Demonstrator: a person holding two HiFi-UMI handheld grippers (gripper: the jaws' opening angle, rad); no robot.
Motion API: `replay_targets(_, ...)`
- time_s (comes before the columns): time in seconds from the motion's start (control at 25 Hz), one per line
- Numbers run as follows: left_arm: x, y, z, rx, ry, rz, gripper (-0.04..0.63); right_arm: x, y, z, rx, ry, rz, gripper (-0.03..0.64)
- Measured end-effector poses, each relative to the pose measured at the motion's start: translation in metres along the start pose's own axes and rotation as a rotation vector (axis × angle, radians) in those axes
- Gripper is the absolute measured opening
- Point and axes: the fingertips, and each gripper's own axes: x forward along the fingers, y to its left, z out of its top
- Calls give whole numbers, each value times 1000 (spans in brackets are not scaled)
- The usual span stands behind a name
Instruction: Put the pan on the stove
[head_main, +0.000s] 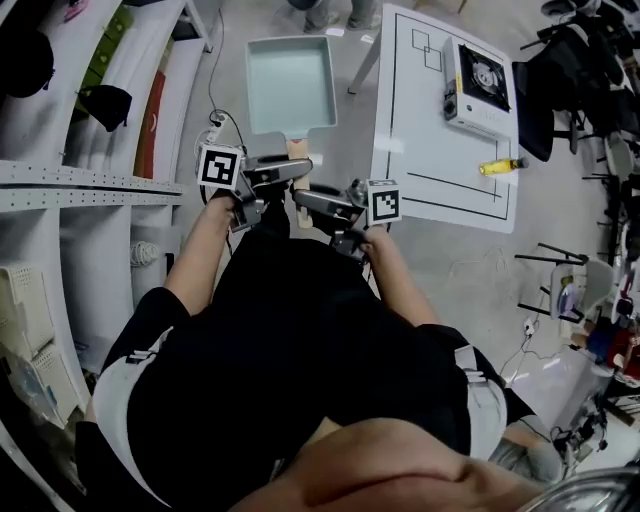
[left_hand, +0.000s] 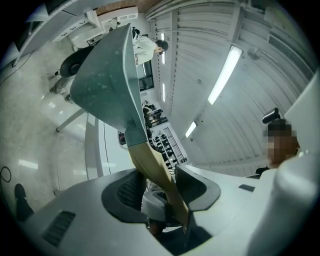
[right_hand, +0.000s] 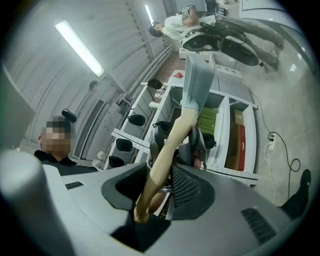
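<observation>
A workshop room with a pale grey floor (head_main: 470, 280): white perforated shelves (head_main: 60, 180) run down the left, and black chairs and gear crowd the right side. A white table (head_main: 420, 150) marked with black lines stands ahead and to the right. The stove (head_main: 478, 85), a portable gas burner, sits at the table's far right corner. A small yellow item (head_main: 500, 166) lies near the table's right edge, closer to the person than the stove. A cable (head_main: 215, 70) trails across the floor to a socket block beside the shelves.

The pan (head_main: 290, 85), a rectangular pale teal one with a light wooden handle (head_main: 297, 148), is held in the air over the floor. It is off the table's left edge, between the shelves and the table and well apart from the stove. The table's left edge and a stretch of bare tabletop lie between the two. The pan's long axis runs away from the person, handle toward the body, open face up.

The left gripper (head_main: 295, 168) and the right gripper (head_main: 305, 197) both clamp the handle, left ahead of right. In each gripper view the wood runs between the jaws against the ribbed pads.
</observation>
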Motion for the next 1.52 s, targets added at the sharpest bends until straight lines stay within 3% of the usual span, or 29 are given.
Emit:
replay_targets(0.44,-22,60,137,37,32,4,198,59,-46,128,-20,-32,-29,160)
replay_targets(0.6,-23,70,174,15,41,-37,198,73,-57,166,-38,-46,-31,161)
replay_targets(0.72,-19,88,197,21,62,-25,198,74,-67,191,-26,-63,-35,161)
replay_targets(1.12,34,154,284,-5,103,-20,198,52,-122,299,-41,-70,-7,164)
replay_targets(1.52,97,195,394,37,114,28,198,21,-146,424,-51,-40,26,166)
